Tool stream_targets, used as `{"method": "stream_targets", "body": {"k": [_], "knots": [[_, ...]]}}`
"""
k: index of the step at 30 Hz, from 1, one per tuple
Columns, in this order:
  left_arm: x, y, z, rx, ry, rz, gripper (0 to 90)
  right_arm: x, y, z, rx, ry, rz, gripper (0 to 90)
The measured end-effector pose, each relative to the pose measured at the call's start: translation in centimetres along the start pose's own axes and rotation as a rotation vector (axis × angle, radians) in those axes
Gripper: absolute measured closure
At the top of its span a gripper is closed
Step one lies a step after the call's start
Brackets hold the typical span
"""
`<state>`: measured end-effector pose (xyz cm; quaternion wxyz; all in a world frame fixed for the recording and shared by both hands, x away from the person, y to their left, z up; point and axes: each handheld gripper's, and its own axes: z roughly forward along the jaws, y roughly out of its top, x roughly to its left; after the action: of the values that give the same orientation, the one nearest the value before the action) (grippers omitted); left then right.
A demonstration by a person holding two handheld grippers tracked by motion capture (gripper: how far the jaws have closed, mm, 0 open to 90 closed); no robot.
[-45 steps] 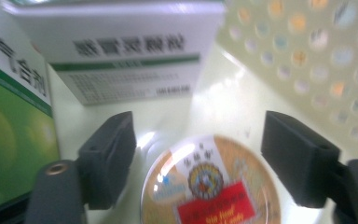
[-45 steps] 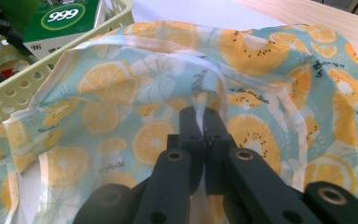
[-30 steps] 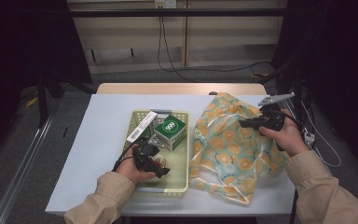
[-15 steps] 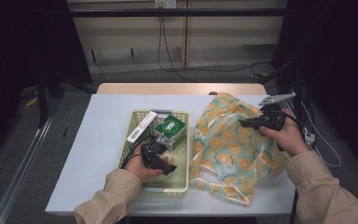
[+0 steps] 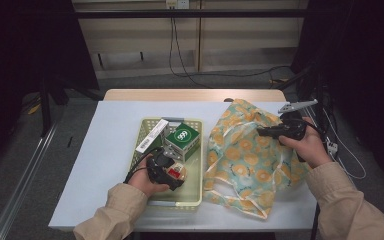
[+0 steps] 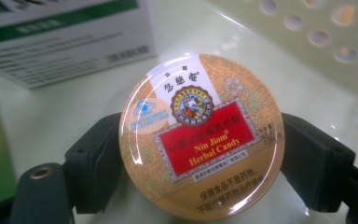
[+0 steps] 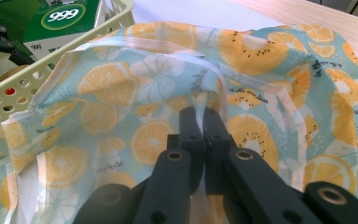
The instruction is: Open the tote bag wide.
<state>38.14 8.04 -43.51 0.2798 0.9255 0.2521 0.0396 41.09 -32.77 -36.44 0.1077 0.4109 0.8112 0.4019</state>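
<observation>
High view first: the left gripper (image 5: 172, 172) sits low in the pale green basket (image 5: 192, 199), at about 7 o'clock from the green-and-white box (image 5: 182, 136), with a long white box (image 5: 152, 135) lying along the basket's far-left side. Between its 2 jaws is a round candy tin (image 6: 200, 135); in the left gripper view both pads press the tin's rim from either side, at 9 and 3 o'clock, so the jaws stand fairly wide and have just closed in a little onto it. The tin rests just above the basket floor, label up.

Over at 3 o'clock on the table, the right gripper (image 5: 265, 131) pinches the fruit-print cloth bag (image 5: 245, 160). In the right gripper view its jaws are clamped tight on the bag's white-trimmed edge (image 7: 200, 112), holding that edge raised.
</observation>
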Motion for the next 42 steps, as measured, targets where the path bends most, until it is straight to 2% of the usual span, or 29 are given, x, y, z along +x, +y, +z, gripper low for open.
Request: {"method": "stream_targets", "body": {"k": [3, 9, 14, 16, 21, 24, 27, 31, 35, 42], "knots": [[0.0, 0.2, -0.5, -0.042, -0.025, -0.011, 20.6, 0.0, 0.0, 0.1, 0.002, -0.002, 0.0, 89.5], [0.3, 1.4, -2.3, -0.125, -0.028, -0.07, 20.7, 0.1, 0.1, 0.3, 0.009, -0.004, 0.0, 89.5], [0.1, 2.9, -4.3, -0.174, -0.047, -0.069, 20.7, 0.1, 0.1, 0.4, 0.011, -0.001, 0.002, 89.5], [-0.2, 3.5, -4.9, -0.189, -0.037, -0.061, 20.8, 0.1, 0.1, 0.4, 0.014, -0.002, 0.005, 89.5], [-0.9, 5.3, -6.0, -0.225, -0.067, -0.037, 20.7, 0.2, 0.1, 0.6, 0.015, 0.004, 0.005, 89.5], [-1.1, 6.1, -6.2, -0.246, -0.091, -0.037, 20.7, 0.2, 0.2, 0.6, 0.017, 0.009, 0.001, 89.5], [-1.4, 7.0, -6.1, -0.253, -0.093, -0.022, 20.8, 0.2, 0.2, 0.6, 0.016, 0.008, 0.003, 89.5], [-2.0, 8.2, -5.6, -0.269, -0.11, -0.011, 20.8, 0.1, 0.2, 0.6, 0.016, 0.008, 0.006, 89.5], [-2.3, 9.3, -4.9, -0.297, -0.145, -0.005, 20.7, 0.2, 0.2, 0.8, 0.018, 0.012, 0.003, 89.4], [-3.1, 11.1, -3.9, -0.306, -0.147, 0.025, 20.8, 0.2, 0.4, 0.9, 0.02, 0.015, 0.001, 89.5]]}}
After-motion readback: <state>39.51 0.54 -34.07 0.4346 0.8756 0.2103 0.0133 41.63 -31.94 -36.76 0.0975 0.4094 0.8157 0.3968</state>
